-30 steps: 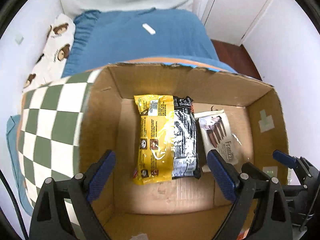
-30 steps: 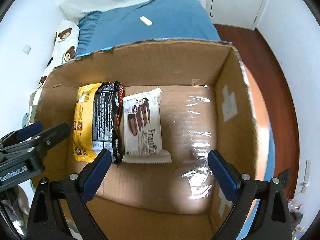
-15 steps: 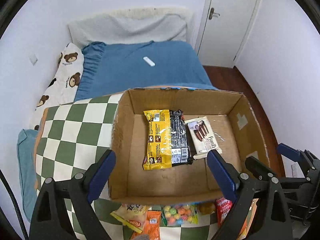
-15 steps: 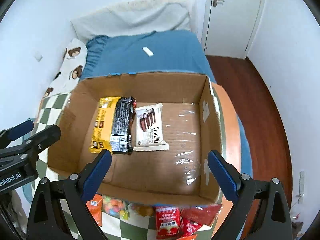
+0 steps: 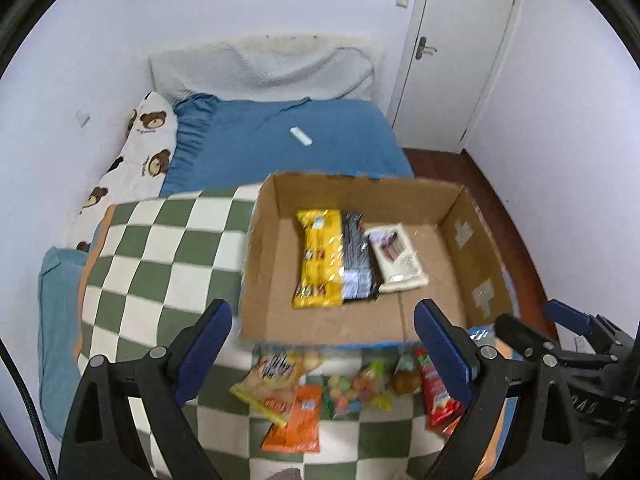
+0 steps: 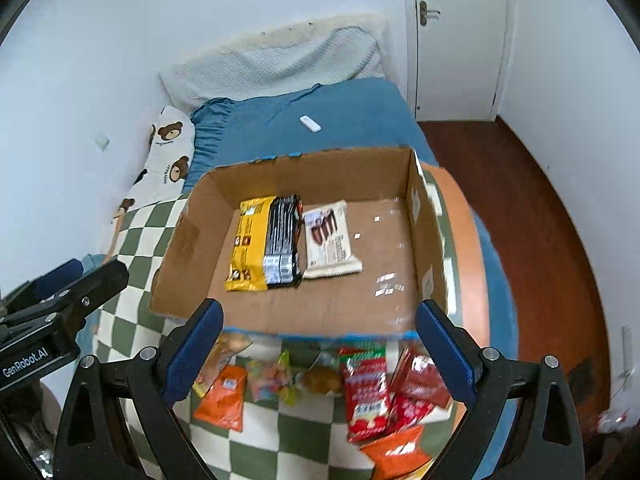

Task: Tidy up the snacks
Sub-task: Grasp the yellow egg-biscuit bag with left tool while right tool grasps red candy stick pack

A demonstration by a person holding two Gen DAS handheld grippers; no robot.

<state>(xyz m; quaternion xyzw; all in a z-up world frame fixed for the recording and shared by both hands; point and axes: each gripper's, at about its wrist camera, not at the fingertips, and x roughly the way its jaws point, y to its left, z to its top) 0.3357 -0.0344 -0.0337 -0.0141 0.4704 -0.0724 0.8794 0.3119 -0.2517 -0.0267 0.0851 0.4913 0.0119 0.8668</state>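
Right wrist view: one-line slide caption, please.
Open right gripper above loose snack packets, facing a cardboard box holding three packs.

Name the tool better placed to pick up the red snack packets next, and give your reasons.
Right. The right tool hangs open over the red snack packets. In the left wrist view they lie under the left tool's right finger, off its centre.
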